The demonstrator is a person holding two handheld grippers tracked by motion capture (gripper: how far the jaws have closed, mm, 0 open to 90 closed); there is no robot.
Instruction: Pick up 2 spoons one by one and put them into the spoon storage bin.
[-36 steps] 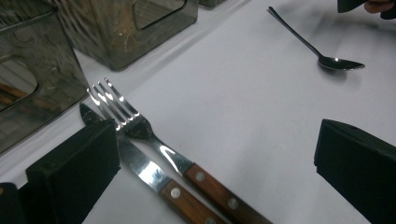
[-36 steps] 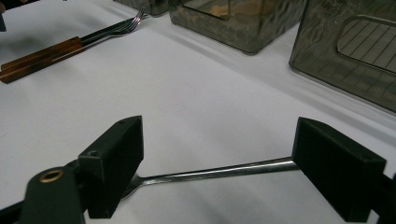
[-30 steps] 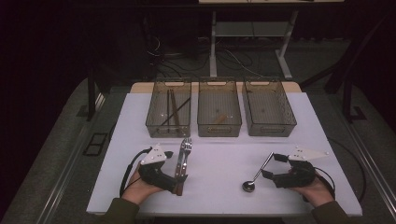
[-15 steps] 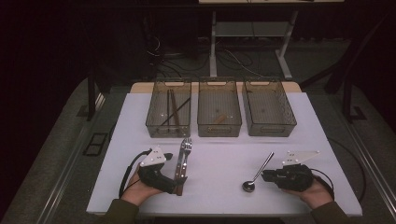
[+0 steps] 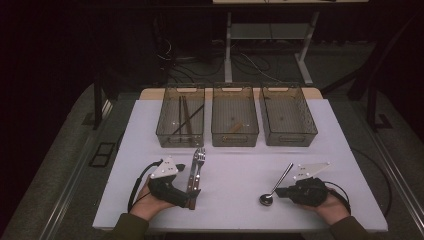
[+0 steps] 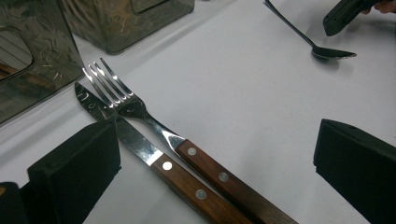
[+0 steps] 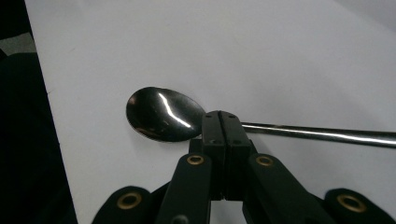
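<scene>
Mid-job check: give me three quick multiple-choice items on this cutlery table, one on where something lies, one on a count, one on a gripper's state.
1. Where does the spoon lie?
A. on the white table by the right gripper
B. in the middle bin
C. beside the fork

2. How many bins stand along the table's far edge?
A. two
B. three
C. four

3. How do the left gripper's jaws stand?
A. shut on the knife
B. shut on nothing
C. open

Answers: 1 A, its bowl lies at the right gripper. 2 B, three bins in a row. 3 C, the left gripper straddles the knife and fork.
</scene>
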